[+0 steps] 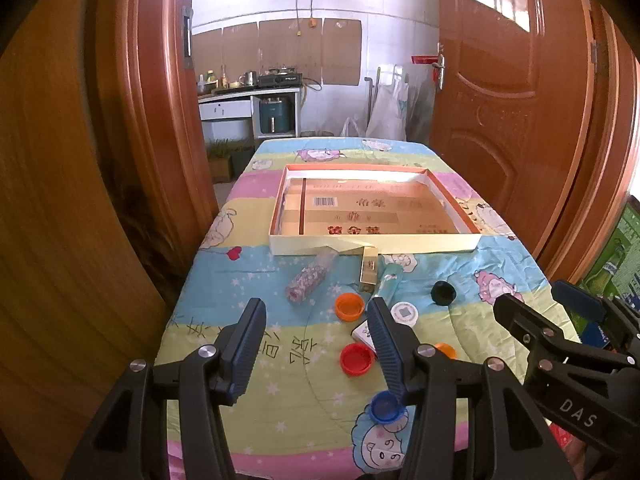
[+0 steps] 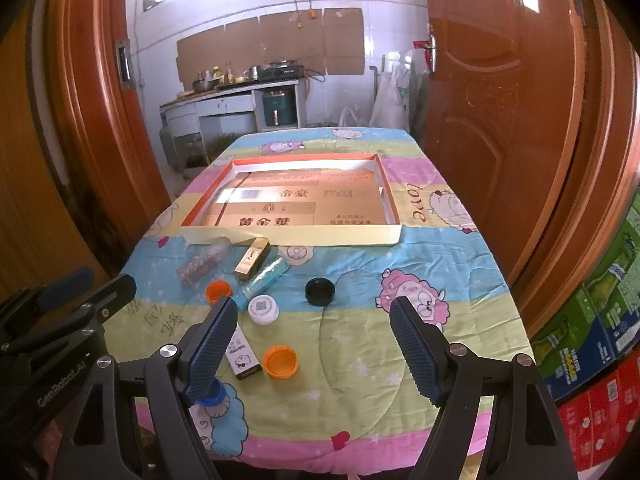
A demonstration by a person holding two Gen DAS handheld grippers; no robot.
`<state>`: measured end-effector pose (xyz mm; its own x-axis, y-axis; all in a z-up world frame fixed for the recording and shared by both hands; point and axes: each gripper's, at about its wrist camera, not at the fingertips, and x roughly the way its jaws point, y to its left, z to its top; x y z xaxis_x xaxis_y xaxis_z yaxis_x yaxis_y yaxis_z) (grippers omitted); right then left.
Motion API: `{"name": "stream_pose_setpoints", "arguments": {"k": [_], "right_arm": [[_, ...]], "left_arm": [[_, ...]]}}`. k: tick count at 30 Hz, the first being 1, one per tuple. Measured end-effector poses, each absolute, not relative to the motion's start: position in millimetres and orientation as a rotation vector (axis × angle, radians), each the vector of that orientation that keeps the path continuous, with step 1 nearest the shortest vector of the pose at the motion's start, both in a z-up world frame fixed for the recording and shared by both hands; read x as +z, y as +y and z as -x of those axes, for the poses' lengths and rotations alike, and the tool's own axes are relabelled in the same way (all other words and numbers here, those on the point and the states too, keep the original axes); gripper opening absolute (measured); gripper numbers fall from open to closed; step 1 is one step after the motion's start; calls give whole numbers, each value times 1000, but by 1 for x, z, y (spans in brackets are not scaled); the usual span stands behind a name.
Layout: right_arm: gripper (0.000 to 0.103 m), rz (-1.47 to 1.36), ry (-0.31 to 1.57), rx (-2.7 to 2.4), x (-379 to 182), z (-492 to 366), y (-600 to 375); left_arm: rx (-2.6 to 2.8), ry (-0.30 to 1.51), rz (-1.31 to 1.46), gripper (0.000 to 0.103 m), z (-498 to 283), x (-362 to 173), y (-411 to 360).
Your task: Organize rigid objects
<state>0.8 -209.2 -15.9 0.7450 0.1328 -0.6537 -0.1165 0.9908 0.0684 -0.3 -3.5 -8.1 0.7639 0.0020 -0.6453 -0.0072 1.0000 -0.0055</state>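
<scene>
The left tool hangs wide open above the near end of the counter, gripping nothing; the right tool is likewise spread wide and empty, just to its right. Nearest the left tool, a blue cap lies under its right finger, with a red cap between the fingers a little farther on. At the right tool's left finger sits a small white carton with a cartoon print, and an orange cap lies just beside it, between the fingers. Farther out lie a white round lid, a second orange cap and, to the right, a black cap, apart from the others. Beyond these, a clear tube of speckled beads, a gold box and a light blue tube lie side by side, the gold box touching the blue tube. Farthest ahead, a shallow orange-rimmed box lid rests open side up, holding a flattened cardboard sheet.
</scene>
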Motion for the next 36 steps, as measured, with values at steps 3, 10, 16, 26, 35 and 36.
{"name": "stream_pose_setpoints", "arguments": {"k": [3, 10, 16, 26, 35, 36], "right_arm": [[80, -25, 724, 136, -18, -3, -210], [80, -24, 745, 142, -25, -10, -210], [80, -26, 771, 150, -37, -17, -210], [80, -57, 873, 154, -69, -51, -215], [80, -77, 920, 163, -83, -90, -217], [80, -77, 926, 165, -85, -93, -217]], "left_arm": [[5, 711, 10, 53, -3, -10, -2], [7, 731, 14, 53, -11, -17, 0], [8, 751, 20, 53, -20, -33, 8], [-64, 858, 37, 53, -67, -69, 24], [-150, 937, -17, 48, -125, -88, 19], [-156, 951, -27, 46, -131, -93, 17]]}}
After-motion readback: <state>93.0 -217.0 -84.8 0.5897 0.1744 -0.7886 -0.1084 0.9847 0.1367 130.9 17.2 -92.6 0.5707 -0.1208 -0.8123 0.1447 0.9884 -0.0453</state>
